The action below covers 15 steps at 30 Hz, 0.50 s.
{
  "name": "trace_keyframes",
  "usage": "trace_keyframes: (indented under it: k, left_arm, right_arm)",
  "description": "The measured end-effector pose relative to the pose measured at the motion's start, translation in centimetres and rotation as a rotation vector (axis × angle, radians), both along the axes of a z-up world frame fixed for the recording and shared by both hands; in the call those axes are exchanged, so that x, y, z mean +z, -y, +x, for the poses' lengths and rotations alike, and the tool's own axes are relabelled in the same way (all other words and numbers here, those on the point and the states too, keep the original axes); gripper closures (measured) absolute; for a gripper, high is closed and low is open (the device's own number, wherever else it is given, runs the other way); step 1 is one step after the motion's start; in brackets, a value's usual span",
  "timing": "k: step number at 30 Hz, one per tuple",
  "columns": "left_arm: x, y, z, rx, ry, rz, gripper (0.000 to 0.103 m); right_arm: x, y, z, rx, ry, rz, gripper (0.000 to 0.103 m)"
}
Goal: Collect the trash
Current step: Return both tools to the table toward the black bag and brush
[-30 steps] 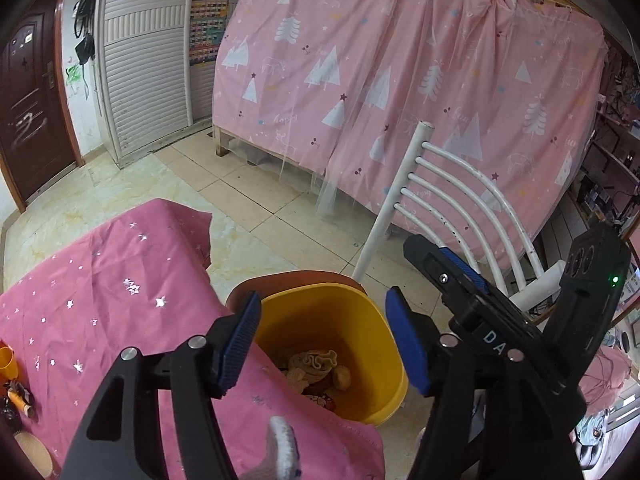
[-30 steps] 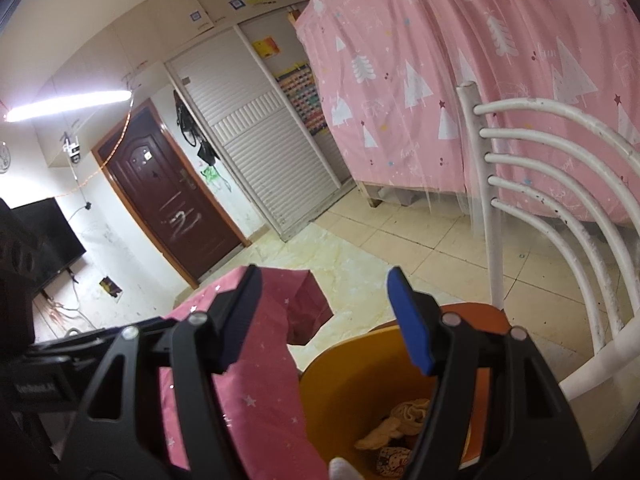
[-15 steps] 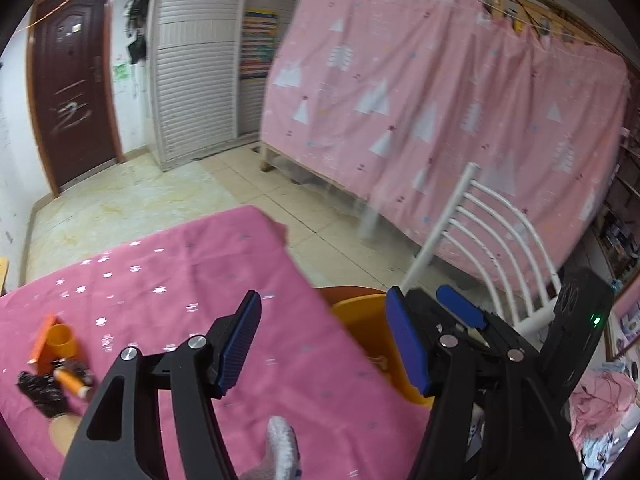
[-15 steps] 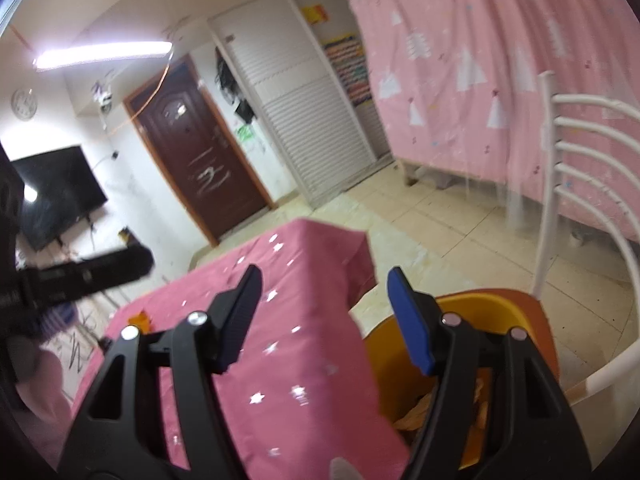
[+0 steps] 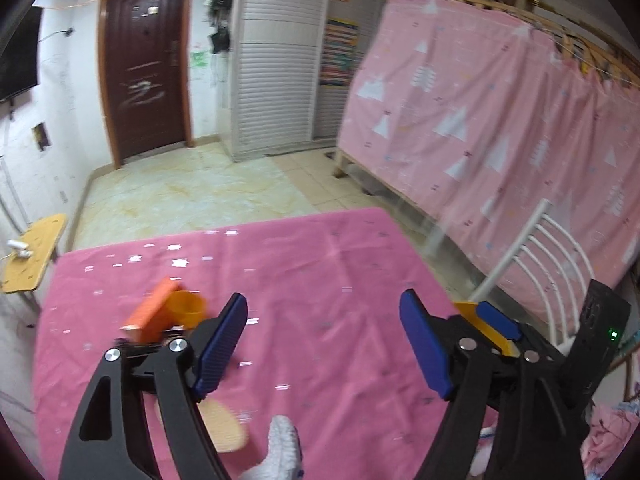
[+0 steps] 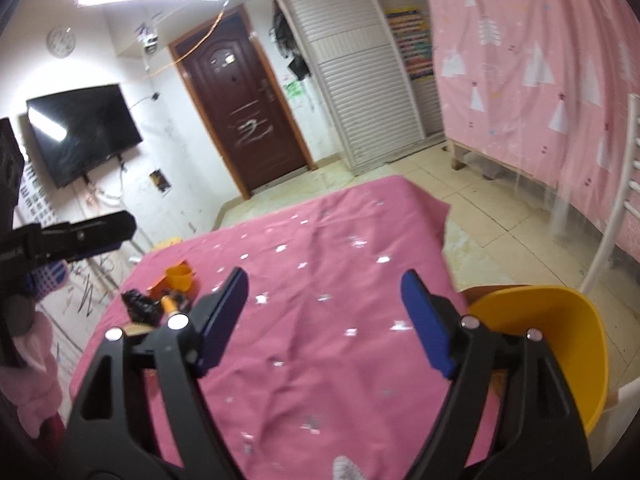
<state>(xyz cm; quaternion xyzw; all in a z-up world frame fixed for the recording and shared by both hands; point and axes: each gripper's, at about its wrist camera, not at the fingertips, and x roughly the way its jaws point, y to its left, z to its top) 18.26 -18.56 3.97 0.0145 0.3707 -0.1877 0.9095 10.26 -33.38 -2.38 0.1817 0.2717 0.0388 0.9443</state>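
Trash (image 6: 160, 300) lay clustered at the desk's (image 6: 320, 280) far-left; both tools, left (image 5: 322, 346) and right (image 6: 322, 320), had just spread empty, so we'd approach low.

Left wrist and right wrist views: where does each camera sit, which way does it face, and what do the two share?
Left wrist: on the left gripper, looking down across the pink tablecloth toward the door; open empty jaws, gloved fingertip, right gripper at right.
Right wrist: on the right gripper, facing the same way; open empty jaws, left gripper at left.
Shared: tablecloth, door, orange cup, yellow bin.
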Motion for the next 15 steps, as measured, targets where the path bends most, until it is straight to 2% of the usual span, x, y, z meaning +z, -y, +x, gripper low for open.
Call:
trace_keyframes:
  k: [10, 15]
  left_arm:
    - [-0.5, -6.9, 1.1, 0.111, -0.006, 0.043, 0.03]
    - [-1.9, -10.4, 2.0, 0.156, -0.056, 0.036, 0.029]
  right_arm:
    - [0.1, -7.7, 1.8, 0.188, -0.033, -0.028, 0.027]
    - [0.0, -11.2, 2.4, 0.268, -0.048, -0.063, 0.026]
